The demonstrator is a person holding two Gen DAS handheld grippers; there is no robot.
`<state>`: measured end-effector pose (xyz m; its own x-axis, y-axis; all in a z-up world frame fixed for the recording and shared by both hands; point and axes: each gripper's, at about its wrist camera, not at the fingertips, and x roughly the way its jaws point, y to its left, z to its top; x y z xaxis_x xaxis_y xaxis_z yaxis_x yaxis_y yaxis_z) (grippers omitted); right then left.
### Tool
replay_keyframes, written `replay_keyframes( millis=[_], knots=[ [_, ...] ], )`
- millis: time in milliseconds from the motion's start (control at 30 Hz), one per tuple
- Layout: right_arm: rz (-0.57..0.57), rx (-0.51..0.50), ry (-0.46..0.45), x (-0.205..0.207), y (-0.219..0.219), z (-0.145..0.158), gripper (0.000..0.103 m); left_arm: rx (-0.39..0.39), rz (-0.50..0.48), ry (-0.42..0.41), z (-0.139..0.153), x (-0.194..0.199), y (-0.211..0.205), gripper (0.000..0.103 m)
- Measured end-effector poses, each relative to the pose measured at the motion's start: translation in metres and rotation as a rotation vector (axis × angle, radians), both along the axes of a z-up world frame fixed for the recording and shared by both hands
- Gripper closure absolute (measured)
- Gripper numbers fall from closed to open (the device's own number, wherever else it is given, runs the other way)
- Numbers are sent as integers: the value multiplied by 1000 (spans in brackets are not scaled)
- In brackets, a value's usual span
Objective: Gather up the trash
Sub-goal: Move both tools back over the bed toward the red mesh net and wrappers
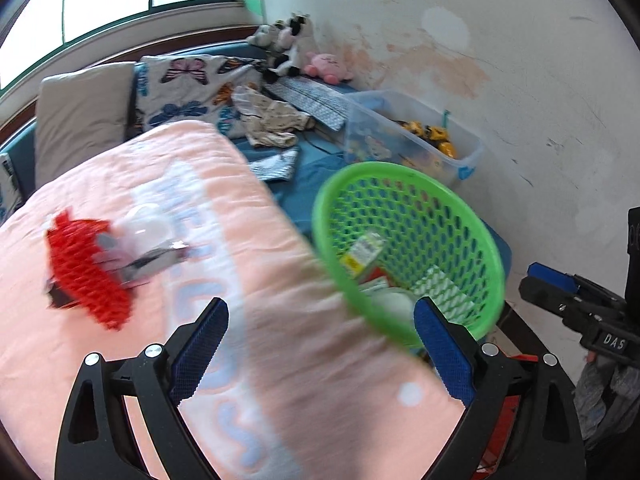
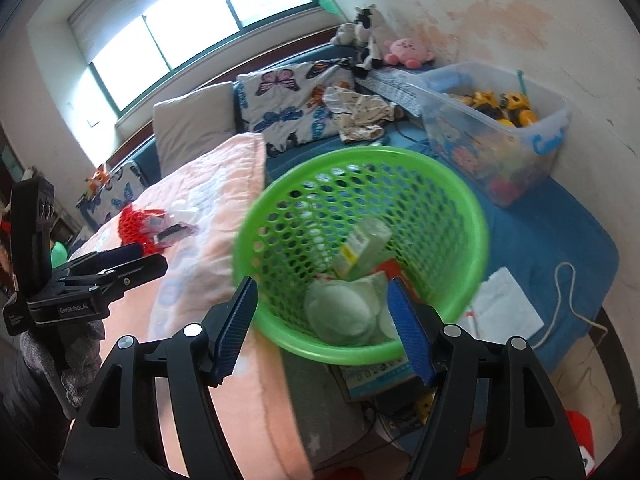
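A green mesh basket [image 2: 360, 184] sits beside the pink blanket [image 2: 208, 200]; it holds a small yellow-green box [image 2: 366, 246], white round pieces and other wrappers. My right gripper [image 2: 322, 328] hangs open just before the basket's near rim, with nothing pressed between its pads. On the blanket lies a piece of red mesh [image 1: 86, 276] with clear plastic and a dark wrapper [image 1: 156, 258] on it. My left gripper [image 1: 320, 346] is open above the blanket, short of that pile, the basket [image 1: 408, 240] to its right. The right gripper [image 1: 560, 292] shows at the far right, apart from the basket's rim.
A clear plastic bin [image 2: 500, 120] of yellow toys stands by the stained wall. Pillows, a butterfly quilt [image 2: 292, 100], crumpled clothes and plush toys [image 2: 408, 52] fill the back of the bed. A white paper [image 2: 504, 304] and a cord lie on the blue sheet.
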<state>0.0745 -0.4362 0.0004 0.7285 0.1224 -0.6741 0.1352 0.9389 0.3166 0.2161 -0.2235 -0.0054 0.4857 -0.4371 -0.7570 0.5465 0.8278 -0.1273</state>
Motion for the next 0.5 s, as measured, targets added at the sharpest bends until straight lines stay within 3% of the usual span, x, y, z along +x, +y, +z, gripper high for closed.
replay_keyframes(
  millis=[500],
  knots=[
    [254, -49, -32, 68, 109, 27, 34, 13, 257, -14, 3, 24, 133, 12]
  ],
)
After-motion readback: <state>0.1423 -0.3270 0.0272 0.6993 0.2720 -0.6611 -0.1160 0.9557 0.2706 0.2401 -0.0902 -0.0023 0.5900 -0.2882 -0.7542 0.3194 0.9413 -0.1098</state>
